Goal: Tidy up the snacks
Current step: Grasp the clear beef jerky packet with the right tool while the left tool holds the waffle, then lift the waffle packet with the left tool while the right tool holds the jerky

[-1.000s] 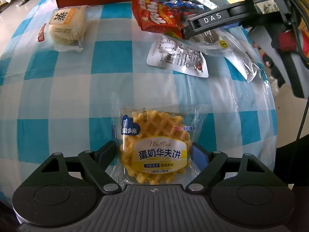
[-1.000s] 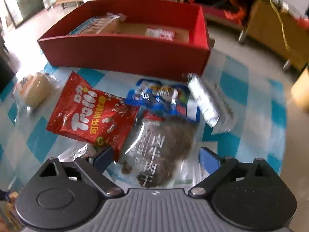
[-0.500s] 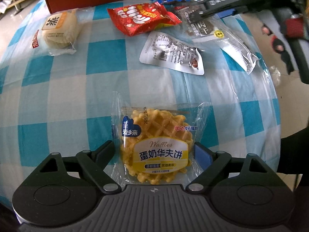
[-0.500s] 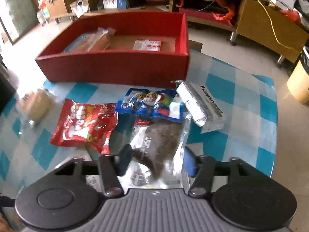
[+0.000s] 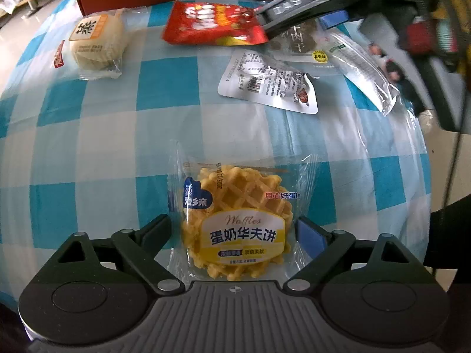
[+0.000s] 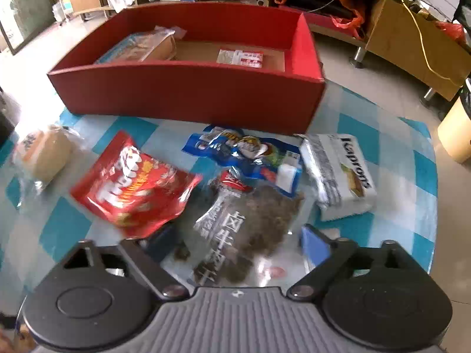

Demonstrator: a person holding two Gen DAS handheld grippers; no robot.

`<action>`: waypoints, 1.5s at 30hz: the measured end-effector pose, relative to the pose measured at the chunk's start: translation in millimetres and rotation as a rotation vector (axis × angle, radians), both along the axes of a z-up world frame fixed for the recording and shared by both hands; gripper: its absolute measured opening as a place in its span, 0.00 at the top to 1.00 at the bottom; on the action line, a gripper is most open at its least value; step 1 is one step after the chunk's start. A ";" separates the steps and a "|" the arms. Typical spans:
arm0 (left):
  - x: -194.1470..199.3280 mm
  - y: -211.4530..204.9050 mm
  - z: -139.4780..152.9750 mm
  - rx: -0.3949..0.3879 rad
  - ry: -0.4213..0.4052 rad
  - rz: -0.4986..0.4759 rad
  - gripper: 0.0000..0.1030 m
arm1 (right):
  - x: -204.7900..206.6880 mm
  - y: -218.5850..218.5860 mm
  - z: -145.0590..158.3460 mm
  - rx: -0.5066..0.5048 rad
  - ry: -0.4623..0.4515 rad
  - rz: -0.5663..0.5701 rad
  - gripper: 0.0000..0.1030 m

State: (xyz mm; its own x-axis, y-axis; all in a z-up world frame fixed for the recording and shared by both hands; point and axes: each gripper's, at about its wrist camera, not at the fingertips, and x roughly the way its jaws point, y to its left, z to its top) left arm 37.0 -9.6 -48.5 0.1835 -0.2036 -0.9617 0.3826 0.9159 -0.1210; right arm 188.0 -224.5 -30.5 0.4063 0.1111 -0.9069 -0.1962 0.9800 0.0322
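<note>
We hold our left gripper [image 5: 235, 229] with jaws opening wide around a waffle packet [image 5: 237, 223]; our right gripper [image 6: 235, 241] jaws reopened astride a jerky packet [image 6: 235, 229]

The waffle pack [image 5: 235, 229] bore "Waffles" in script over "蛋奶华夫饼" on its yellow label, and red "用心好蛋糕" on the clear wrap. The pastry [image 5: 95, 41] carried a large "茶". "DAS" stood on the finger of the other gripper [image 5: 294, 11]. The beef jerky bag [image 6: 235, 232] read "肉牛肉干" in white. The white pack [image 6: 338, 173] read "Kaprons". The red bag [image 6: 135, 185] showed blurred white letters, not readable.
</note>
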 end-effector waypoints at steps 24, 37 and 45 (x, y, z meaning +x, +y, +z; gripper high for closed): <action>9.6 32.9 2.7 -0.092 0.048 0.095 0.09 | -28.6 -9.6 37.8 0.169 -0.102 0.103 0.58; -5.7 -0.6 -6.1 0.045 -0.016 0.001 0.00 | -9.0 14.2 -2.4 0.164 0.016 -0.004 0.00; -18.6 -19.9 -10.8 0.114 -0.062 -0.041 0.02 | -15.3 20.8 -3.5 0.095 -0.027 0.027 0.03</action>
State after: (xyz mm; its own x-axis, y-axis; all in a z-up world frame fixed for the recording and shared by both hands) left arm 18.4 -29.6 -59.3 0.2369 -0.1021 -0.9662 0.4236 0.9058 0.0082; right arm 172.7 -203.7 -34.0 0.4265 0.2072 -0.8805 -0.2245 0.9672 0.1188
